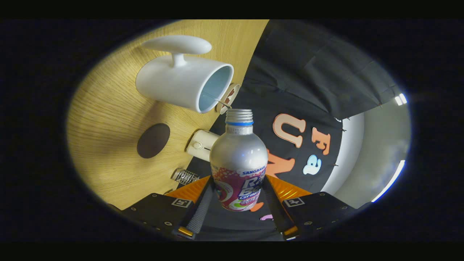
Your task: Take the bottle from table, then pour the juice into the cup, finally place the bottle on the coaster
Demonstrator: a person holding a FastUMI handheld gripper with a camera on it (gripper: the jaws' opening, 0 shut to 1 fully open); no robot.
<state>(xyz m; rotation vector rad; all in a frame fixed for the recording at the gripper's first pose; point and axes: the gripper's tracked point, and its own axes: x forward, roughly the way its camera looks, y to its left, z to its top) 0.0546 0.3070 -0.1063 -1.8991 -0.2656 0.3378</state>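
A silver bottle (238,152) with a colourful label and an open threaded neck sits between my fingers, and my gripper (238,190) is shut on its lower body. The whole view is rolled sideways, so the bottle is tipped over. Its mouth lies right by the rim of the white cup (181,81), which stands on the wooden table (105,119) with its handle turned away from the bottle. No liquid stream is visible. The round dark brown coaster (153,140) lies flat on the table beside the cup, off to the side of the bottle.
A white cylindrical object (201,144) stands near the table's edge behind the bottle. A small ridged metal cap (185,176) lies by my finger. Another small container (228,98) peeks from behind the cup's rim. The table ends at the black cloth wall.
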